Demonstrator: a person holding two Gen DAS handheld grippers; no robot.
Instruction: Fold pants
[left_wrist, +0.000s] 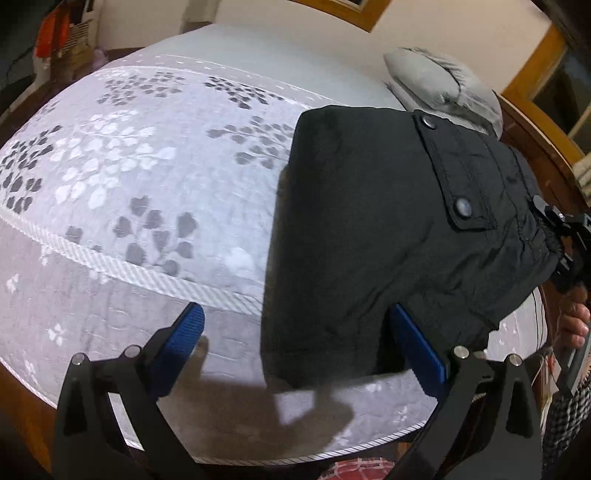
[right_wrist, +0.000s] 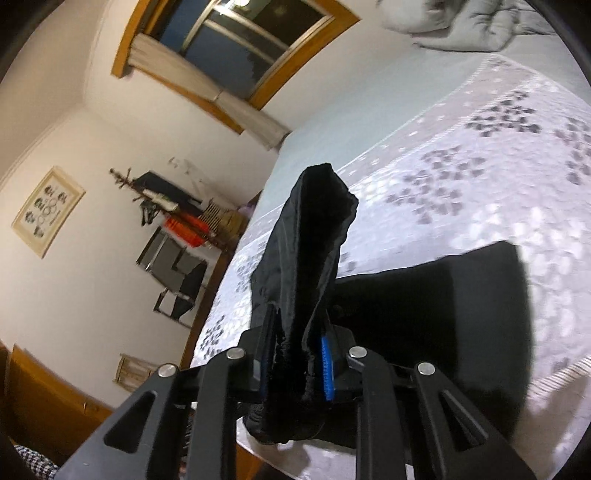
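So, the pants (left_wrist: 369, 229) are lying on the bed (left_wrist: 147, 166), already doubled up into a fat black block near the bed's front edge, pocket flap with two snaps facing up. My right tool (right_wrist: 295, 365) is pinching a bunched edge of the pants, fabric squeezed between the blue pads and sticking up past the tips, with the rest of the block spread out on the bed just beyond it. My left tool (left_wrist: 295, 347) is spread wide with nothing in it, hovering at the near end of the block; one pad sits right beside the pants' near edge, the other is out over bare mattress.

The bit that matters: from the left view the block runs away from me toward the grey pillow (left_wrist: 439, 81), and the right tool (left_wrist: 565, 243) has it at the right-hand edge. So I'd guess the next fold carries that pinched edge leftward across the block, and the right hand is the one already on it.
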